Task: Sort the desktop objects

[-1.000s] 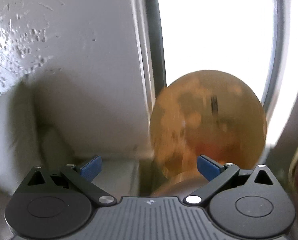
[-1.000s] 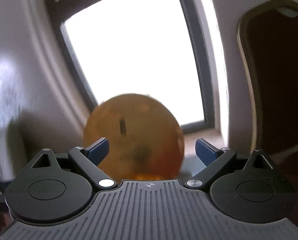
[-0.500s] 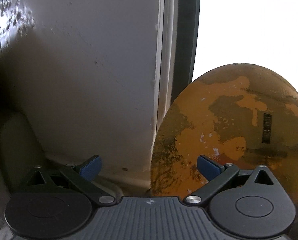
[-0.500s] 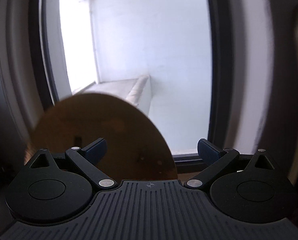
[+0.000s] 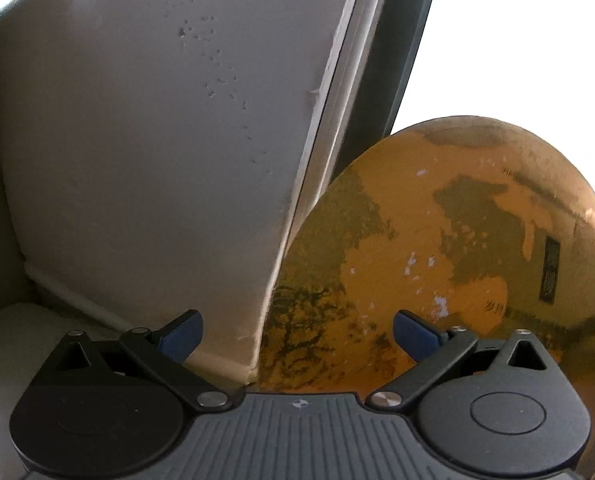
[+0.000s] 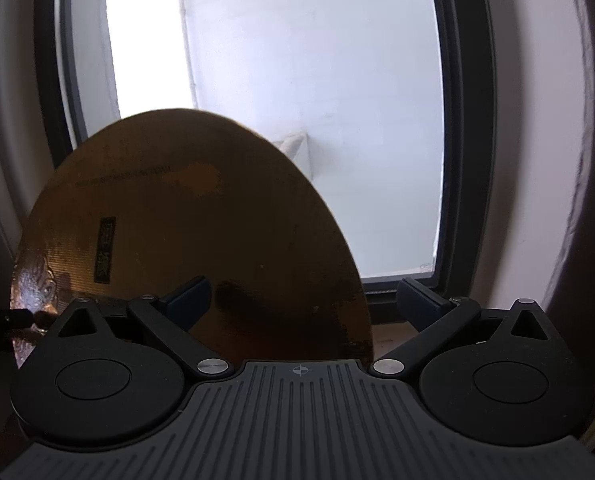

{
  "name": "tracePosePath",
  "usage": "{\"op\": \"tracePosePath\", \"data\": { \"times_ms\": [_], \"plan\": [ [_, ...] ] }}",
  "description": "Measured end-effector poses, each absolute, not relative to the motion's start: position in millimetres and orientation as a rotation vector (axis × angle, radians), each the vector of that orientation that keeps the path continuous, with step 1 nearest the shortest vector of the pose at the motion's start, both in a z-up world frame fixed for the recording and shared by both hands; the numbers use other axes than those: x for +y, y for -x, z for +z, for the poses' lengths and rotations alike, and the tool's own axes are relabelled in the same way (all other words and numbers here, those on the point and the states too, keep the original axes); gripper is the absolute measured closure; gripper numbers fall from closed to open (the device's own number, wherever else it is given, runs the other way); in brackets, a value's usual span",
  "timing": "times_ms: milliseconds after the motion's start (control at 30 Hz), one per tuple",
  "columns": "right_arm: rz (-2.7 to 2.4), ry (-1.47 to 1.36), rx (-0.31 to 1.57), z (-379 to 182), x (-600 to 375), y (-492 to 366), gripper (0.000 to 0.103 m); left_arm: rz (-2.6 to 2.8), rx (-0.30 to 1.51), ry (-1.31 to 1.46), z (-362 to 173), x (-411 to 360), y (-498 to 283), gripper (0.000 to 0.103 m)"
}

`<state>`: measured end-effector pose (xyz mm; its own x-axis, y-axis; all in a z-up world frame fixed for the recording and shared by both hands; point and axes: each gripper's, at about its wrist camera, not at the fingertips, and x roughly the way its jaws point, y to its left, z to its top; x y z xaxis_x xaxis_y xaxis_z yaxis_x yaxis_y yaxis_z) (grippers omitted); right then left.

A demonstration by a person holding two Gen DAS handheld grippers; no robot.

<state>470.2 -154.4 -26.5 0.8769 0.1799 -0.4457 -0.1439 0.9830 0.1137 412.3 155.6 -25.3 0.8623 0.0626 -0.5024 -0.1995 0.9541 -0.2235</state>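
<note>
A large orange-brown globe (image 5: 449, 256) with darker landmass patches stands in front of a window. In the left wrist view it fills the lower right, and my left gripper (image 5: 297, 336) is open with its right blue pad (image 5: 413, 338) in front of the globe's lower left part. In the right wrist view the globe (image 6: 201, 232) is dark against the light and sits at the left. My right gripper (image 6: 303, 300) is open, its left pad (image 6: 189, 296) in front of the globe. Nothing is held by either. The globe's base is hidden behind the gripper bodies.
A grey-white wall (image 5: 157, 152) with pitted marks rises left of the window frame (image 5: 381, 80). A pale cushion-like surface (image 5: 1, 344) lies at far left. The dark-framed bright window (image 6: 297, 100) fills the right wrist view, with a sill (image 6: 393, 336) below.
Both cameras have moved closer to the globe, which looks larger now. The left view has tilted, so the window frame leans. Both grippers stayed open.
</note>
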Motion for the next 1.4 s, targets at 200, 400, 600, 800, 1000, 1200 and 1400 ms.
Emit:
{"op": "tracePosePath", "data": {
  "times_ms": [200, 400, 600, 800, 1000, 1200, 1400],
  "plan": [
    [0.23, -0.137, 0.468, -38.6, -153.1, -480.4, 0.0, 0.051, 0.506, 0.324, -31.9, 153.9, -413.9, 0.001],
    [0.232, -0.145, 0.457, -46.5, -147.5, -489.0, 0.0, -0.006, 0.542, 0.391, -36.0, 158.0, -418.9, 0.001],
    [0.219, -0.146, 0.466, -43.8, -142.9, -490.6, 0.0, -0.013, 0.497, 0.346, -28.1, 151.4, -408.1, 0.002],
    [0.22, -0.146, 0.322, -22.7, -145.3, -465.1, 0.001, -0.036, 0.356, 0.315, 5.1, 142.0, -379.7, 0.003],
    [0.215, -0.138, 0.166, 25.9, -145.3, -427.1, 0.001, -0.051, 0.212, 0.266, 58.1, 126.9, -331.5, 0.003],
    [0.202, -0.08, 0.15, 82.3, -150.0, -369.1, 0.002, -0.044, 0.229, 0.265, 96.7, 112.8, -273.7, 0.003],
    [0.214, -0.022, 0.264, 110.5, -158.1, -308.9, 0.003, -0.021, 0.355, 0.3, 104.8, 91.6, -212.0, 0.003]
  ]
}}
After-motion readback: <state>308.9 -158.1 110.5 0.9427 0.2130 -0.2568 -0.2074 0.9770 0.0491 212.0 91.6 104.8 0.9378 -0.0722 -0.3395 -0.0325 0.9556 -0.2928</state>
